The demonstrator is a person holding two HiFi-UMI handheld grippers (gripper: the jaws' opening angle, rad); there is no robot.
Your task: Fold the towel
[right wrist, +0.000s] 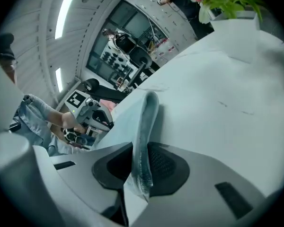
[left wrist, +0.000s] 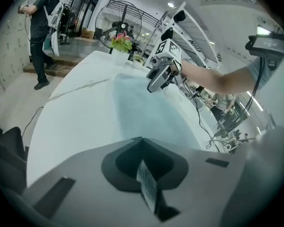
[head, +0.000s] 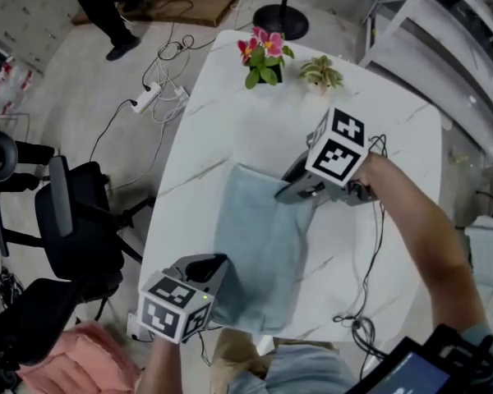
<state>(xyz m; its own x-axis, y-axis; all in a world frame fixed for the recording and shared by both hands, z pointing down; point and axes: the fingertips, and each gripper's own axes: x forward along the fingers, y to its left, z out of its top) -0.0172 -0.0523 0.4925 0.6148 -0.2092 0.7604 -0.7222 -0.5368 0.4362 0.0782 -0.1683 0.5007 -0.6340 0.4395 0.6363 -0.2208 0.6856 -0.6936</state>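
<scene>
A light blue towel (head: 259, 261) lies lengthwise on the white table (head: 222, 121), doubled over along its length. My right gripper (head: 286, 194) is at its far right corner. In the right gripper view the towel's edge (right wrist: 149, 110) stands up between the jaws of my right gripper (right wrist: 141, 145), which are shut on it. My left gripper (head: 218, 263) sits at the towel's near left edge. In the left gripper view its jaws (left wrist: 141, 143) are shut with a small white printed label pinched between them, and the towel (left wrist: 142, 108) stretches ahead toward the right gripper (left wrist: 156, 82).
A pot of pink flowers (head: 263, 56) and a small green plant (head: 320, 74) stand at the table's far end. A black cable (head: 370, 286) runs over the table's right side. An office chair (head: 74, 228) and floor cables (head: 164, 89) are to the left.
</scene>
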